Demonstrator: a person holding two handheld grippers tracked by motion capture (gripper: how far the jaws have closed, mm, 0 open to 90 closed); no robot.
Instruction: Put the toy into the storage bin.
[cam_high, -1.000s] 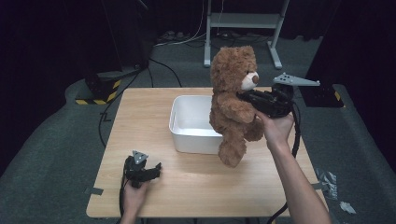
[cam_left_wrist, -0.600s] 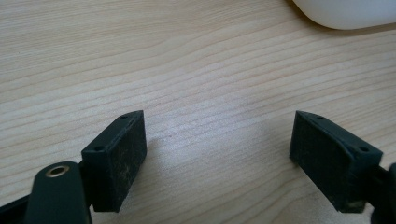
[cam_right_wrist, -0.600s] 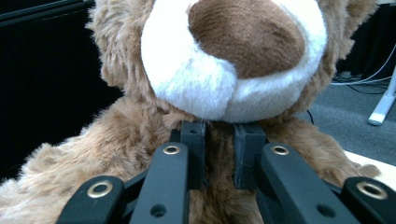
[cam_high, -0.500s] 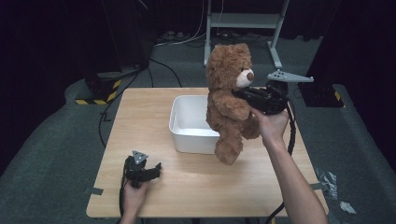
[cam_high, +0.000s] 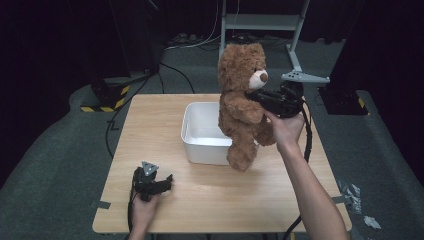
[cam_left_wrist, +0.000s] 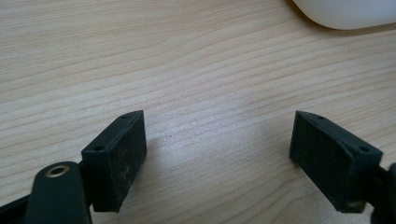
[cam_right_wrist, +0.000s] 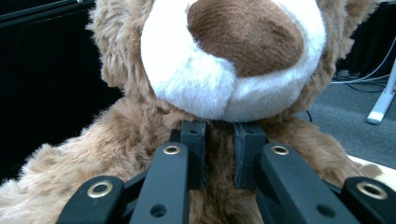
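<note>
- The right gripper (cam_high: 257, 96) has its jaws pinched nearly together on the fur at the teddy bear's (cam_high: 243, 102) chest, just under the chin.
- In the right gripper view the two black jaws sink into the brown fur right below the bear's white muzzle (cam_right_wrist: 233, 60), with only a narrow strip of fur between them.
- The bear hangs upright in the air, clear of the table (cam_high: 150, 130), its head well above the tub and its legs dangling.
- Its lower body hangs over the right-hand edge of the white tub (cam_high: 200, 140), and one foot drops in front of the tub's near right corner.
- The tub sits near the middle of the wooden table.
- The left gripper (cam_high: 162, 181) rests low on the table near the front left edge, held in the person's hand.
- Its jaws stand wide apart, with bare wood between them and nothing held.
- A corner of the white tub (cam_left_wrist: 345, 11) shows beyond the left gripper (cam_left_wrist: 217, 156), well apart from it.
</note>
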